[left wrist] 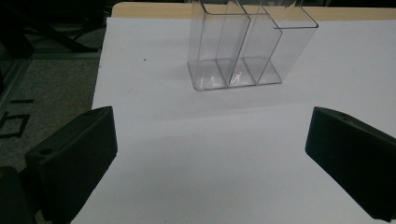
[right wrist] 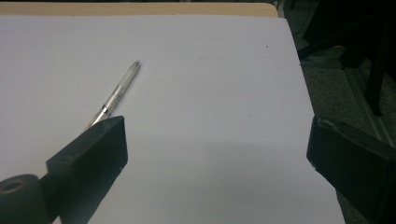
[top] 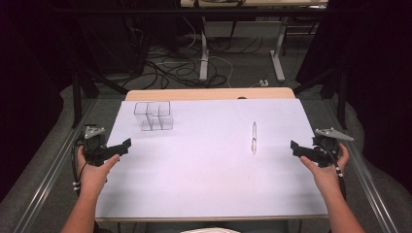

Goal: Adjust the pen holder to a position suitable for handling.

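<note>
A clear plastic organizer (top: 154, 115) with stepped compartments stands upright at the table's far left; the left gripper view shows the organizer (left wrist: 247, 46) empty, straight ahead of the jaws. A white pen (top: 253, 137) lies flat right of centre, and the pen (right wrist: 116, 93) is partly hidden behind the left jaw in the right gripper view. My left gripper (top: 124, 146) hovers at the left table edge, open and holding nothing. My right gripper (top: 296, 147) sits at the right edge, open, a short way right of the pen.
The white table top (top: 209, 174) has a wooden strip (top: 209, 93) along its far edge. Metal rails (top: 53, 160) run along both sides. Beyond the table, cables (top: 170, 68) and desk legs (top: 278, 58) stand on the floor.
</note>
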